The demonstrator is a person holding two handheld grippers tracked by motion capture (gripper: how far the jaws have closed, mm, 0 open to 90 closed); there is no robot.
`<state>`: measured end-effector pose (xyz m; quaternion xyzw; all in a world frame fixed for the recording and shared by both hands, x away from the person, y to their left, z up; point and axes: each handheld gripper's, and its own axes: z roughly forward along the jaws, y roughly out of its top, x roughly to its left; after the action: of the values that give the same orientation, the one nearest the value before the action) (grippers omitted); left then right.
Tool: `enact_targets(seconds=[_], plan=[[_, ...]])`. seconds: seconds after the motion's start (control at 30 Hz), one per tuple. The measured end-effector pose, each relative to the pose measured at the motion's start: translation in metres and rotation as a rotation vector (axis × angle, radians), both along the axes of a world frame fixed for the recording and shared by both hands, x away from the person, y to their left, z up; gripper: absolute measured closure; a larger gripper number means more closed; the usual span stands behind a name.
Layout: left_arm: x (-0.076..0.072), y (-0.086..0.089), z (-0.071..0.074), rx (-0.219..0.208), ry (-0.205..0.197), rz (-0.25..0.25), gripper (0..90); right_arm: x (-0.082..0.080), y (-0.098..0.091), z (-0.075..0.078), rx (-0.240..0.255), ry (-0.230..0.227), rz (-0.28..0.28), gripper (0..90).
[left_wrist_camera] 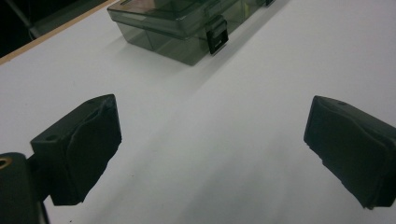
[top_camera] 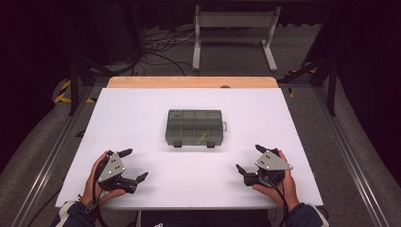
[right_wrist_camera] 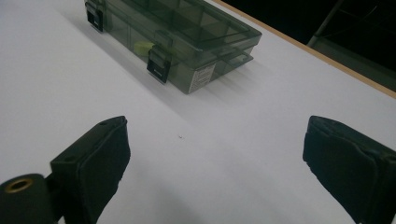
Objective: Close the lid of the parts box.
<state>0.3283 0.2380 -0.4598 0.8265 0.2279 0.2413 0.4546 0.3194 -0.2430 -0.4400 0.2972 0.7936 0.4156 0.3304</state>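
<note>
A smoky clear plastic compartment box (top_camera: 194, 127) lies closed in the middle of the white table top (top_camera: 142, 109), with two dark latches on its near side. The box (left_wrist_camera: 173, 25) appears at the top of the left gripper view and the box (right_wrist_camera: 182, 39) in the right gripper view, where a small yellow-green item (right_wrist_camera: 143, 46) shows inside it. My left gripper (top_camera: 133, 165) rests at the near left, open and empty. My right gripper (top_camera: 249, 159) rests at the near right, also open and empty. Both stand well short of the box.
A wooden strip (top_camera: 191, 82) runs along the table's far edge. Beyond it stand a white metal frame (top_camera: 234, 35) and loose cables (top_camera: 161, 45) on the floor. Metal rails (top_camera: 52, 151) flank the table on both sides.
</note>
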Motion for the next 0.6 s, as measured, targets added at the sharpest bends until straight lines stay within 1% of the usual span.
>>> enact_targets(seconds=[0.03, 0.1, 0.17, 0.23, 0.27, 0.3, 0.33, 0.5, 0.6], plan=[[-0.0008, 0.0, 0.0003, -0.012, -0.001, 0.003, 4.4, -0.0004, 0.0003, 0.0004, 0.004, -0.001, 0.003, 8.2], [-0.0002, 0.0002, 0.001, -0.007, -0.009, 0.007, 4.4, -0.0009, 0.0011, 0.0006, 0.005, -0.001, 0.003, 8.2], [0.0003, -0.0003, 0.0007, -0.006, -0.006, 0.002, 4.4, -0.0009, 0.0019, 0.0005, 0.003, -0.003, 0.006, 8.2], [0.0006, -0.0004, 0.0007, -0.002, -0.008, 0.0, 4.4, -0.0008, 0.0038, -0.0006, -0.018, -0.003, 0.012, 8.2], [0.0007, -0.0005, 0.0004, -0.005, -0.003, 0.002, 4.4, -0.0008, 0.0038, -0.0006, -0.018, -0.003, 0.012, 8.2], [0.0012, -0.0003, 0.0001, -0.008, 0.001, 0.005, 4.4, -0.0013, 0.0051, -0.001, -0.034, -0.008, 0.013, 8.2], [0.0014, 0.0001, 0.0, -0.012, 0.005, 0.007, 4.4, -0.0019, 0.0066, -0.0011, -0.04, -0.01, 0.019, 8.2], [0.0011, 0.0003, 0.0001, -0.01, 0.003, 0.011, 4.4, -0.0032, 0.0071, -0.0012, -0.04, -0.012, 0.014, 8.3], [0.0003, 0.0, 0.0007, -0.007, 0.001, 0.011, 4.5, -0.0038, 0.0068, 0.0002, -0.029, -0.017, 0.012, 8.4]])
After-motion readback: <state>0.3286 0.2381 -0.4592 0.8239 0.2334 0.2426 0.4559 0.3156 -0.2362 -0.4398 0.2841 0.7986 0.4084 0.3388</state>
